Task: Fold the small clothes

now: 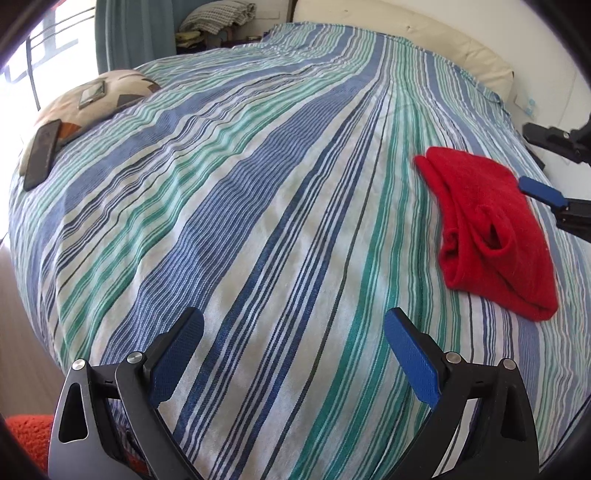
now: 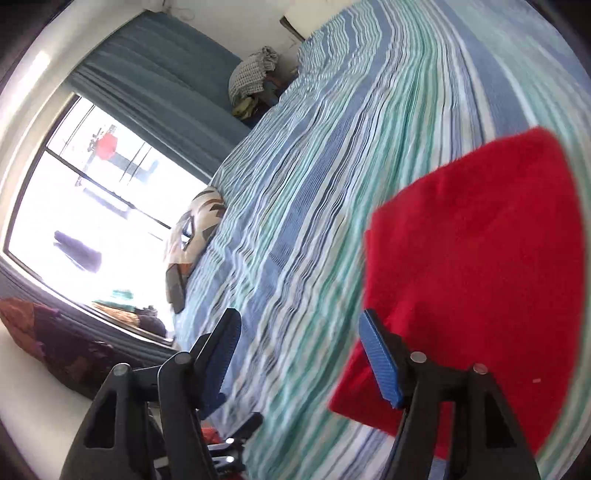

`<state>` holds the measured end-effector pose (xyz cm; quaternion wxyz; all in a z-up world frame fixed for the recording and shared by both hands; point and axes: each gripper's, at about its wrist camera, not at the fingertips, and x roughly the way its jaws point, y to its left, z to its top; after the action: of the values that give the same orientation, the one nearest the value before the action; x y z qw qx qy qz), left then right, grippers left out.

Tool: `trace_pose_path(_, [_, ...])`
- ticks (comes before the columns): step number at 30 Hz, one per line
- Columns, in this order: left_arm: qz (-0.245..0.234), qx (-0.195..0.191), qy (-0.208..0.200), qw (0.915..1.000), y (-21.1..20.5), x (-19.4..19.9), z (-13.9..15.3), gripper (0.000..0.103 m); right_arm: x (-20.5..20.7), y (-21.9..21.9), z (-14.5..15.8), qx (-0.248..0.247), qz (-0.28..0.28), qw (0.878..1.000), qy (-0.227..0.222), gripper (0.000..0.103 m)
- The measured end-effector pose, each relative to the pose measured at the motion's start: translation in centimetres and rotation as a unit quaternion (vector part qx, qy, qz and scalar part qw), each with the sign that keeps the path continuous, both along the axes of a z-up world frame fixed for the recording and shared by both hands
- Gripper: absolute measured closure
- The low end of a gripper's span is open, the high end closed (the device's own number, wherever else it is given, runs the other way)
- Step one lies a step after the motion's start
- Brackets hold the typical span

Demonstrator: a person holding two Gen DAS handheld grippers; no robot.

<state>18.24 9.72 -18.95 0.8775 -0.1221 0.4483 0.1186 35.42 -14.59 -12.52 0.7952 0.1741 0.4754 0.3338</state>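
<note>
A small red garment (image 1: 491,229) lies folded on the striped bedspread (image 1: 258,184) at the right of the left wrist view. My left gripper (image 1: 295,354) is open and empty, hovering over bare sheet well to the garment's left. My right gripper (image 2: 299,350) is open and empty; its right finger (image 2: 380,362) stands at the near edge of the red garment (image 2: 476,266), whether touching I cannot tell. The right gripper's blue fingertip (image 1: 541,192) also shows beside the garment's right edge in the left wrist view.
A patterned pillow (image 1: 92,107) with a phone (image 1: 92,94) and a dark flat device (image 1: 42,155) lies at the bed's far left. A cream headboard (image 1: 443,37), a window (image 2: 92,206) and folded linens (image 1: 218,16) border the bed.
</note>
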Motion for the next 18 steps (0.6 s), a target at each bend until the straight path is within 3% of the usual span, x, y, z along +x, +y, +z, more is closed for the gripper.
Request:
trace_pose_path(3, [0.001, -0.009, 0.001, 1.0, 0.2, 0.2, 0.1, 0.004, -1.4, -0.6, 0.8, -0.161, -0.032, 0.984, -0.073, 0.037])
trace_pose_path(7, [-0.003, -0.01, 0.006, 0.9999, -0.1, 0.4, -0.2, 0.004, -2.9, 1.6, -2.6, -0.255, 0.002, 0.962, -0.101, 0.044])
trace_pose_path(12, [-0.007, 0.008, 0.006, 0.9999, -0.5, 0.2, -0.2, 0.004, -5.9, 6.2, -7.5, -0.33, 0.05, 0.931, -0.146, 0.05])
trace_pose_path(15, [-0.006, 0.006, 0.007, 0.9999, -0.4, 0.2, -0.3, 0.004, -7.6, 7.3, -8.0, -0.359, 0.072, 0.913, -0.181, 0.05])
trace_pose_path(18, [-0.009, 0.003, 0.009, 0.9999, -0.5, 0.3, -0.3, 0.004, -7.4, 6.3, -6.9, -0.346, 0.073, 0.92, -0.17, 0.05])
